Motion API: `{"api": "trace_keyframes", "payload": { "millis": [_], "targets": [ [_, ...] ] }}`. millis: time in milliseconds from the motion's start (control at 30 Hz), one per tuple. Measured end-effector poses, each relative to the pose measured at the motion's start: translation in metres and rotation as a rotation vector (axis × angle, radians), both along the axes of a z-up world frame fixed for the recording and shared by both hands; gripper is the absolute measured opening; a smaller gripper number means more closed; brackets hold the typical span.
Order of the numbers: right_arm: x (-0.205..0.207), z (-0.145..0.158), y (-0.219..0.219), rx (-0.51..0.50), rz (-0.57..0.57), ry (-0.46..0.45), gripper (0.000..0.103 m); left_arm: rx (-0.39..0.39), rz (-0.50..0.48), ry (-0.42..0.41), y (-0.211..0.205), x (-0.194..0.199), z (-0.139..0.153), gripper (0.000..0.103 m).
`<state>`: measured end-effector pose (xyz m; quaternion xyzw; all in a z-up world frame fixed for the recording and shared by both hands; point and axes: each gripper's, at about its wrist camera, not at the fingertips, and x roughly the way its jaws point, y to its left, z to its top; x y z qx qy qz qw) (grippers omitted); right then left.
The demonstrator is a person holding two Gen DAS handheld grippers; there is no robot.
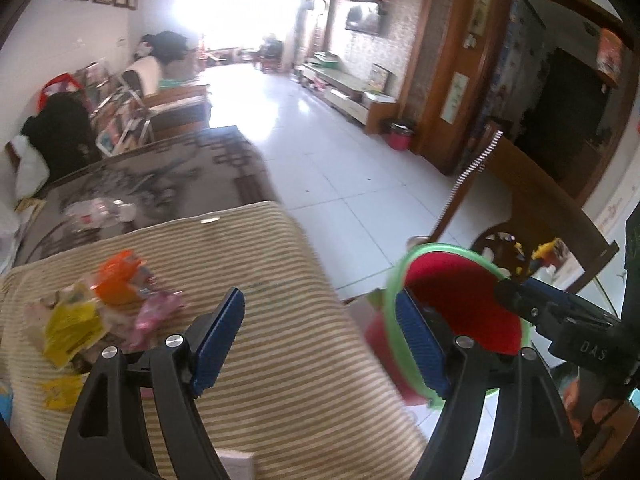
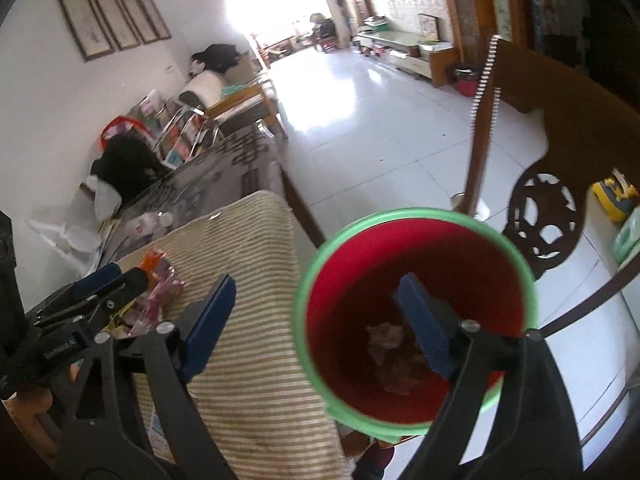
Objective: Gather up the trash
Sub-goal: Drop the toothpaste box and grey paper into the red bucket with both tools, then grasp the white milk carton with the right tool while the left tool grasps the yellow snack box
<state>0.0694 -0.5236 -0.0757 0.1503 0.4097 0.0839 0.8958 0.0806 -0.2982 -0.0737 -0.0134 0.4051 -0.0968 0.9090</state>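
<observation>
Step in hand, as judged: a drop into the bin is finished or nearly so, and the next pick is due.

The right gripper [image 2: 316,320] stands with jaws spread wide and nothing between them. One blade hangs over the mouth of the red bin [image 2: 416,240]; the other is over the striped cloth [image 2: 256,360]. Crumpled waste [image 2: 390,344] lies at the bottom of the bin.

The left gripper [image 1: 320,344] is likewise spread and empty, straddling the cloth edge and the bin's green rim.

The remaining wrappers [image 1: 96,304], orange, yellow and pink, lie in a loose heap on the cloth, to the left of the left gripper and clear of its jaws.

The next move calls for a swing back left over the heap, jaws kept wide, then a descent and a close on one wrapper. Thin film may slip or drag its neighbours.
</observation>
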Motion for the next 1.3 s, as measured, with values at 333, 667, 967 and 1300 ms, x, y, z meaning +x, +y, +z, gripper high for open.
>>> {"api": "trace_keyframes", "payload": {
  "millis": [333, 667, 967, 1300],
  "targets": [
    [-0.001, -0.01, 0.094, -0.017, 0.077, 0.054, 0.085, 0.008, 0.161, 0.04, 0.124, -0.017, -0.023, 0.074],
    [-0.015, -0.046, 0.2, -0.025, 0.137, 0.231, 0.09, 0.131, 0.151, 0.102, 0.256, -0.025, -0.059, 0.074],
    [-0.057, -0.102, 0.238, -0.055, 0.059, 0.423, 0.09, 0.223, -0.142, 0.153, 0.271, -0.025, -0.096, 0.074],
    [-0.081, -0.114, 0.25, -0.061, 0.006, 0.472, 0.09, 0.296, -0.305, 0.205, 0.243, -0.018, -0.128, 0.073]
  ]
}}
